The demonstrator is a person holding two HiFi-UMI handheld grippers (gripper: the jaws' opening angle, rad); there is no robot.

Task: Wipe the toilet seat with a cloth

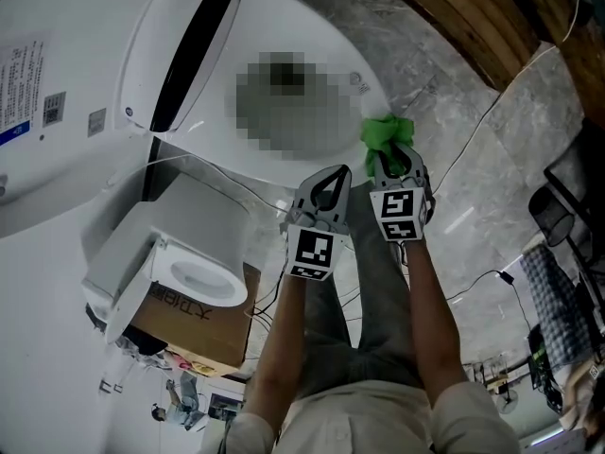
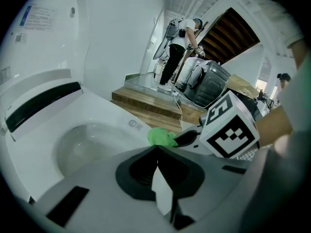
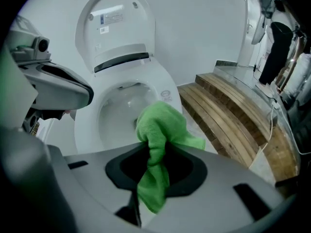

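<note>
Far left, the raised toilet lid [image 1: 180, 60] leans back against the wall, its dark slot facing the bowl. Below it a cardboard box [image 1: 198, 334] sits tight beside the toilet's base, so that side is cramped. Moving in, the left gripper [image 1: 331, 189] hovers just off the near edge of the toilet seat [image 1: 354, 102], and its own view shows the two fingers pressed together with nothing between them, tips pointing over the seat's front curve [image 2: 104, 118]. Right beside it, almost shoulder to shoulder, is the right gripper [image 1: 392, 157], clamped hard on the green cloth [image 1: 386, 132]. The cloth is pinched at its middle, a bunch bulging out ahead of the tips and a tail hanging back through the jaws [image 3: 158, 144]. The bunch sits at the seat's front right edge, close to the printed logo on the rim; whether it presses on the surface or floats just above it, I can't tell. To the right there is open room: bare marble floor [image 1: 473, 187] runs from the toilet to the wooden step [image 1: 473, 17], crossed only by a thin white cable [image 1: 482, 121]. In the left gripper view a person [image 2: 177, 47] stands well back beyond that step.
</note>
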